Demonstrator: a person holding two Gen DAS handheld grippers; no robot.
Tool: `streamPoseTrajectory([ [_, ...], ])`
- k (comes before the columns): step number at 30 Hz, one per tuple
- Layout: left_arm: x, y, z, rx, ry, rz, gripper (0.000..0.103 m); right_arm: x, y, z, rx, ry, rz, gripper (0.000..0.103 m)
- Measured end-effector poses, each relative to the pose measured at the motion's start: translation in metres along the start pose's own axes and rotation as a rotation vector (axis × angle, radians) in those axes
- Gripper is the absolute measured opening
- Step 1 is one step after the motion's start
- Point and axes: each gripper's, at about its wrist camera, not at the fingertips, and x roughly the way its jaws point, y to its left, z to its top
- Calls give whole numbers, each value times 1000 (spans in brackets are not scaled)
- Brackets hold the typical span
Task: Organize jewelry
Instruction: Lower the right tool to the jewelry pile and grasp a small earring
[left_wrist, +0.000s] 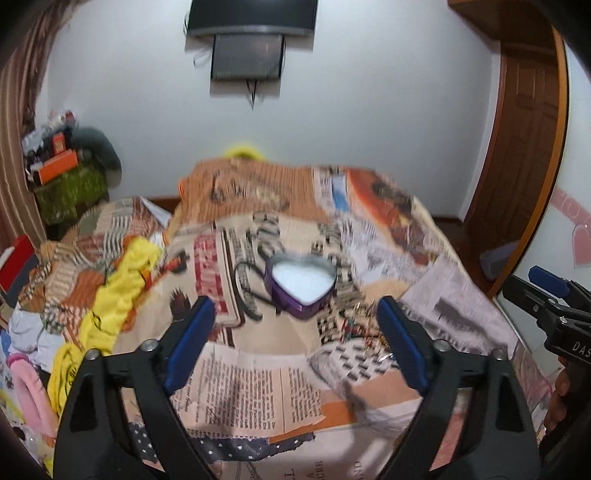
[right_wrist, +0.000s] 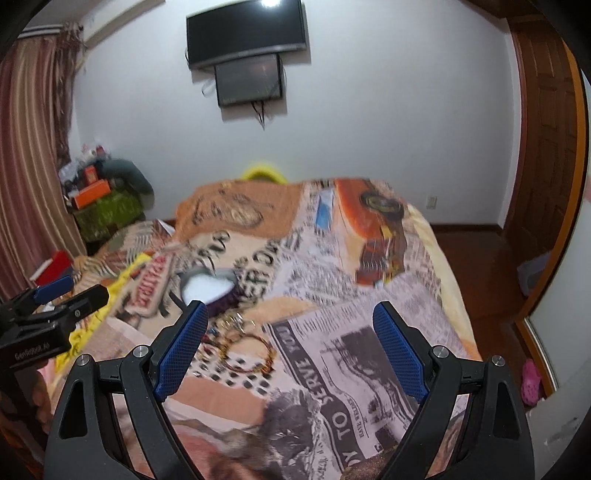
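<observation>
An open purple heart-shaped box (left_wrist: 301, 282) with a white lining sits on the newspaper-print bedspread (left_wrist: 258, 380); it also shows in the right wrist view (right_wrist: 210, 288). A black cord necklace (left_wrist: 242, 291) lies just left of it. A small pile of gold rings and bangles (right_wrist: 243, 343) lies in front of the box, seen blurred in the left wrist view (left_wrist: 365, 325). My left gripper (left_wrist: 295, 332) is open and empty above the bed, short of the box. My right gripper (right_wrist: 291, 339) is open and empty, to the right of the jewelry pile.
Yellow cloth (left_wrist: 122, 288) and mixed clutter lie on the bed's left side. A TV (right_wrist: 245, 33) hangs on the far wall. A wooden door (right_wrist: 543, 147) stands at right. Boxes (right_wrist: 92, 195) are stacked in the far left corner.
</observation>
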Motion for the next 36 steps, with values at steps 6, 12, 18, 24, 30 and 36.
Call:
streamPoseTrajectory([
  [6, 35, -3, -13, 11, 112, -50, 74, 25, -4, -7, -18, 89, 28, 89],
  [12, 58, -15, -23, 44, 198, -119, 54, 44, -5, -13, -29, 153, 91, 79],
  [18, 70, -31, -30, 74, 263, -191, 34, 57, -2, -16, -32, 211, 163, 58],
  [24, 86, -44, -33, 116, 322, -236, 24, 62, 9, -22, -77, 245, 189, 45],
  [30, 96, -51, -30, 130, 339, -249, 20, 66, 12, -27, -79, 282, 217, 35],
  [36, 102, -54, -32, 137, 340, -238, 10, 69, 15, -32, -71, 318, 252, 28],
])
